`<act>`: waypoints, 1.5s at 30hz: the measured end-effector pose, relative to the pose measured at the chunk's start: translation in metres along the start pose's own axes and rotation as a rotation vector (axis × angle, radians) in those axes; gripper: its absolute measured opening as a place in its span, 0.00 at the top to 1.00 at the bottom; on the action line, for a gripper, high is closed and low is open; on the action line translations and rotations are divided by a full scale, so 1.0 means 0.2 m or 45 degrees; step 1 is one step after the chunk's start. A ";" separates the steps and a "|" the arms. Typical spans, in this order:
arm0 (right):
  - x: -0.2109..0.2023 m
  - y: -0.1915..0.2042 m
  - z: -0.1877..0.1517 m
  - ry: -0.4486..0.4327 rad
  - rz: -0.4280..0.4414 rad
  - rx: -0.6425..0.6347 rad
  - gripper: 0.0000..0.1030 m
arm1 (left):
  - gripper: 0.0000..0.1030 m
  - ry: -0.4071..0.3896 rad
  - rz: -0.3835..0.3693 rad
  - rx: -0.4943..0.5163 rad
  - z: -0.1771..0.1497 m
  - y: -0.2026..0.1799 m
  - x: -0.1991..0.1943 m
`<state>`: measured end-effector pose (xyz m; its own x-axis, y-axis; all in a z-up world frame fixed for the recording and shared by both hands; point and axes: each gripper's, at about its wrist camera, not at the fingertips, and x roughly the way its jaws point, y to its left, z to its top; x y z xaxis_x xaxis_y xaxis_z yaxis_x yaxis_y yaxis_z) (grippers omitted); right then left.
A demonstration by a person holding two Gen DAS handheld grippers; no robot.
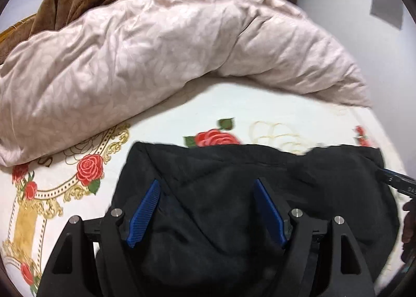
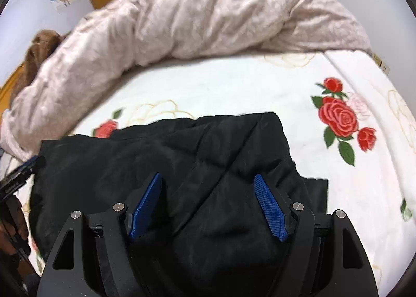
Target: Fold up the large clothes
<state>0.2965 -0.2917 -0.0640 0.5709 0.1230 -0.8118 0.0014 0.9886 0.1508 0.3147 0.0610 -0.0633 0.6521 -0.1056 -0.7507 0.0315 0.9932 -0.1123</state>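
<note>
Both my left gripper (image 1: 208, 185) and right gripper (image 2: 208, 179) hang spread, pinching nothing, above the black garment (image 1: 234, 166); duvet (image 1: 156, 49) at twelve o'clock.

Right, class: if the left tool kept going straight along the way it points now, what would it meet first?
Most likely the black garment: the left tool, jaws open, points down at it on the rose-print bed sheet. Depth is unclear.
</note>
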 end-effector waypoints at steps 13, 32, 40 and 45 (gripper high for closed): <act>0.36 -0.09 -0.03 0.067 -0.118 0.015 0.29 | 0.22 0.033 0.078 -0.043 -0.09 0.07 0.34; 0.09 -0.07 -0.02 -0.042 -0.103 0.029 0.31 | 0.25 0.052 -0.212 0.202 0.06 -0.57 0.15; 0.29 -0.15 -0.08 -0.027 -0.092 0.037 0.31 | 0.24 0.114 -0.184 0.153 -0.03 -0.59 0.40; 0.33 -0.16 -0.09 -0.034 -0.088 0.047 0.30 | 0.23 0.108 -0.160 0.145 -0.05 -0.59 0.42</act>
<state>0.3195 -0.3145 -0.1329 0.5902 0.0517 -0.8056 0.0715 0.9907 0.1160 0.3587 -0.0655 -0.1194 0.5717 -0.2282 -0.7881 0.1971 0.9706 -0.1380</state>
